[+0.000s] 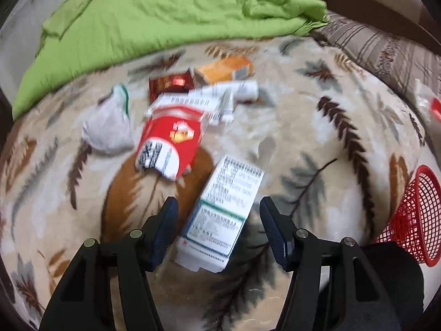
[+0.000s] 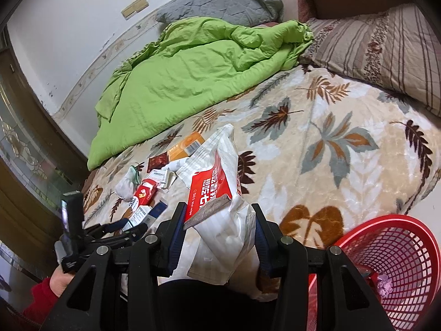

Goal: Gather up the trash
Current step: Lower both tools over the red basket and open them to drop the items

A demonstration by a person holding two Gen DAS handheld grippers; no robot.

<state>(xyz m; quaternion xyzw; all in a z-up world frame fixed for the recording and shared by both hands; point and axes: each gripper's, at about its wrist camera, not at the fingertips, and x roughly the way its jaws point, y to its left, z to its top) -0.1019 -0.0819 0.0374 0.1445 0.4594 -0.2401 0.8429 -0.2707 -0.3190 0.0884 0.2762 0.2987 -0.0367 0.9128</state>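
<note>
Motion blur smears the white printed cardboard box (image 1: 220,215) lying on the leaf-patterned blanket (image 1: 317,127); the left gripper (image 1: 219,220) straddles it, pads clear. The right gripper (image 2: 217,237) clamps a crumpled white-and-red plastic bag (image 2: 217,193) beside the half-cropped red mesh basket (image 2: 397,251).

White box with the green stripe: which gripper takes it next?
Left. The left gripper is open with the white box between its fingers, untouched. The right gripper is shut on a red-and-white bag.
</note>
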